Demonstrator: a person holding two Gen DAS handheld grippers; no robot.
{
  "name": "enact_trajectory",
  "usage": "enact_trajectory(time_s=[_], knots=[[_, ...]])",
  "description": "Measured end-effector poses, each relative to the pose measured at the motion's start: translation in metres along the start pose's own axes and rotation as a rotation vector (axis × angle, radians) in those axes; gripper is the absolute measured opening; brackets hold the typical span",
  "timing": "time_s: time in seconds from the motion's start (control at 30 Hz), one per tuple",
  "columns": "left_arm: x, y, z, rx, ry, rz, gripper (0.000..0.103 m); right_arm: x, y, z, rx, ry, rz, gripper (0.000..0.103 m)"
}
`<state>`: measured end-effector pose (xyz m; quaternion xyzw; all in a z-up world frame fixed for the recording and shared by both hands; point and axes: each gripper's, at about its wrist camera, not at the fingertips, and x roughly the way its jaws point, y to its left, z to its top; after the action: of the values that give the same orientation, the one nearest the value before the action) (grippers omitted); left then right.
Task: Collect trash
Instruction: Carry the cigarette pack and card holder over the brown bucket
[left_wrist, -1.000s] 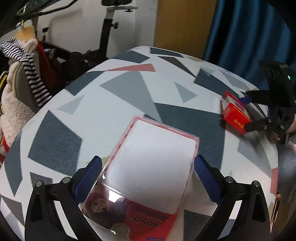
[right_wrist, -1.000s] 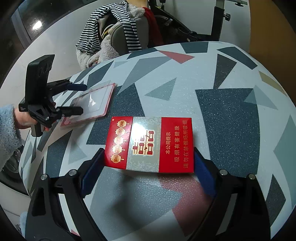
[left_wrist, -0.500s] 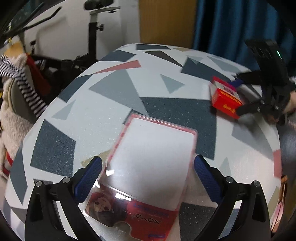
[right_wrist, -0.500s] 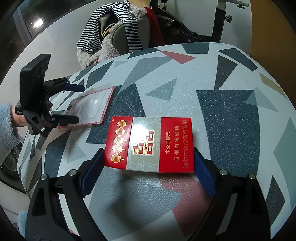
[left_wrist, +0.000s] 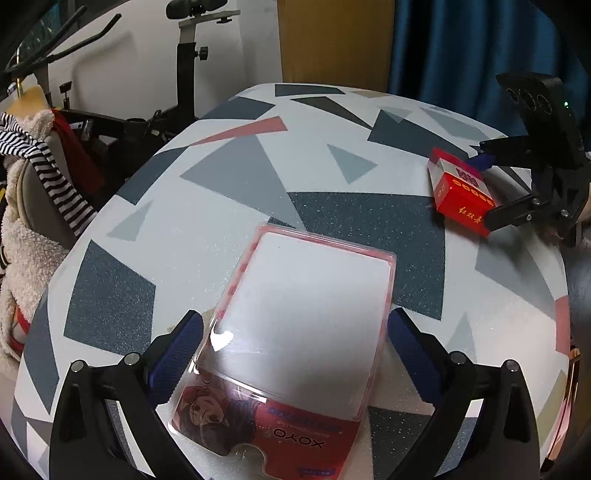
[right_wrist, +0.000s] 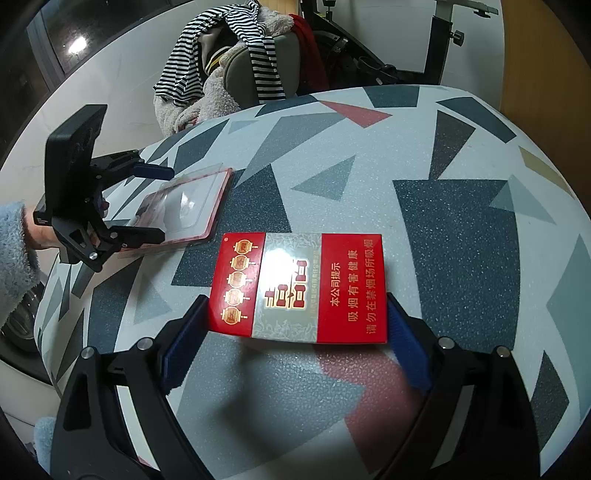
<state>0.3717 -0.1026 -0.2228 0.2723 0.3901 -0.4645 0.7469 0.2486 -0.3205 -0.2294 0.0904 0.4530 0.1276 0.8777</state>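
Left wrist view: left gripper (left_wrist: 291, 354) straddles a clear plastic package (left_wrist: 295, 332) on the patterned table (left_wrist: 229, 206), jaws apart. Right gripper (right_wrist: 295, 343) brackets a red cigarette pack (right_wrist: 299, 288) beside that package, jaws apart. Close squarely on each item's edges.

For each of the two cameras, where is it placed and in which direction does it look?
Left wrist: on the left gripper, looking across the table at the clear package; own fingers show.
Right wrist: on the right gripper, facing the red box; own fingers, a sleeve show.
Shared: both items, each other's gripper.
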Motion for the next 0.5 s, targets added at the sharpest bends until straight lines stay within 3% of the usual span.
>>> enact_trajectory(time_s=[0.23,0.37,0.5], knots=[[0.0,0.016,0.0,-0.081,-0.035,-0.045,0.098,0.0,0.0,0.0,-0.002,0.0,-0.001,0.089],[0.003,0.019,-0.002,-0.095,-0.037,-0.02,0.098,0.0,0.0,0.0,-0.001,-0.001,0.003,0.089],[0.002,0.023,-0.002,-0.122,-0.041,-0.046,0.098,0.0,0.0,0.0,-0.003,-0.002,0.004,0.089]])
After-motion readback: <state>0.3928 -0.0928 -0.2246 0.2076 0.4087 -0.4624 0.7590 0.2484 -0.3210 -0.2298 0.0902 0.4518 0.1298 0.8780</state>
